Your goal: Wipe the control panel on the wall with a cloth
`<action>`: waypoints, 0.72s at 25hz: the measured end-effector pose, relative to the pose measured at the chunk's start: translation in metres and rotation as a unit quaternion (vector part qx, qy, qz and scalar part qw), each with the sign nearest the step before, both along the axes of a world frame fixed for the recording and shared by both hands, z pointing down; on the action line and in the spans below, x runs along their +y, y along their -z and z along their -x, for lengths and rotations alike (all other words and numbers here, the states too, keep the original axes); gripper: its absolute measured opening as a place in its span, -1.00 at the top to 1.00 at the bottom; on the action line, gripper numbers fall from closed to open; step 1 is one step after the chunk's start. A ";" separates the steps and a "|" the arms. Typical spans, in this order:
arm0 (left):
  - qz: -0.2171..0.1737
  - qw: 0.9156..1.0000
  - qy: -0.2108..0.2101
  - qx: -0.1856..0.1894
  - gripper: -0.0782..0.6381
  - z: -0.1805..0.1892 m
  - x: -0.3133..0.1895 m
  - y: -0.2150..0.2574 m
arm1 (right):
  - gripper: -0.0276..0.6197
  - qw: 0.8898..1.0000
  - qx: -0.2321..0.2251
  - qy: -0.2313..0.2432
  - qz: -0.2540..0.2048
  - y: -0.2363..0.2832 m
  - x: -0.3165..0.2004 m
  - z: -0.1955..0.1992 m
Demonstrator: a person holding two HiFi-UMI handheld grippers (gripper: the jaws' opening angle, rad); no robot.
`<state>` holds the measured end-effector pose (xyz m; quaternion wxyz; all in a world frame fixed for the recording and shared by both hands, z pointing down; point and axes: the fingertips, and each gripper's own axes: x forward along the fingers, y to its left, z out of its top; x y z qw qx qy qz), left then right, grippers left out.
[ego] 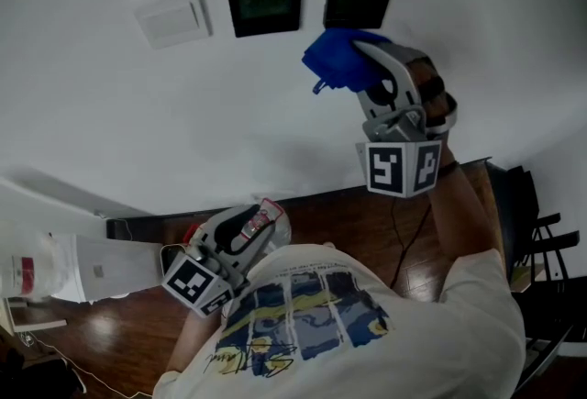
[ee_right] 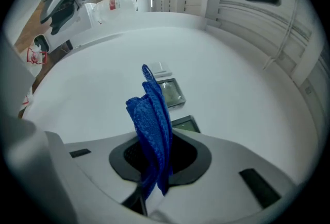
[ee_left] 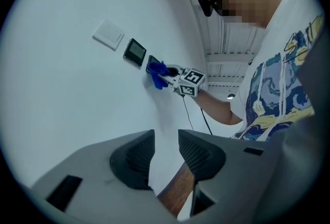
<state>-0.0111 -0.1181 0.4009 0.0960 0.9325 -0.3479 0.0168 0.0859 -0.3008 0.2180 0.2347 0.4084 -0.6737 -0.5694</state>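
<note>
Up on the white wall (ego: 110, 113), the blue cloth (ego: 337, 60) sits bunched against the lower edge of the right-hand control panel (ego: 359, 3), covering its lower left corner. The right gripper (ego: 365, 53) has its jaws clamped on the cloth, whose folds stand up between them in the right gripper view. Beside that panel hangs a second dark panel (ego: 265, 6), then a white switch plate (ego: 171, 15). The left gripper (ego: 261, 221) is held low by the person's printed T-shirt (ego: 321, 315), well apart from the wall fittings, its jaws parted with nothing between them.
</note>
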 end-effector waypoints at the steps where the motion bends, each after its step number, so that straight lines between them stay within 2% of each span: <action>1: -0.002 1.000 0.002 0.001 0.45 0.000 0.000 0.001 | 0.64 1.000 -0.007 -0.001 -0.012 0.015 0.003 -0.002; 5: -0.003 1.000 0.000 0.003 0.45 0.000 0.001 0.003 | 0.64 0.998 -0.029 -0.013 -0.052 0.066 0.002 -0.011; 8: -0.006 1.000 -0.005 -0.002 0.45 -0.001 0.002 0.004 | 0.64 0.998 -0.026 -0.026 -0.059 0.079 -0.011 -0.013; 12: -0.007 1.000 0.003 0.001 0.45 0.003 0.002 0.004 | 0.64 0.998 -0.010 -0.027 -0.050 0.064 -0.018 -0.009; 18: -0.002 1.000 0.002 0.000 0.45 0.005 0.001 0.003 | 0.64 1.000 -0.001 -0.017 -0.010 0.011 -0.018 -0.006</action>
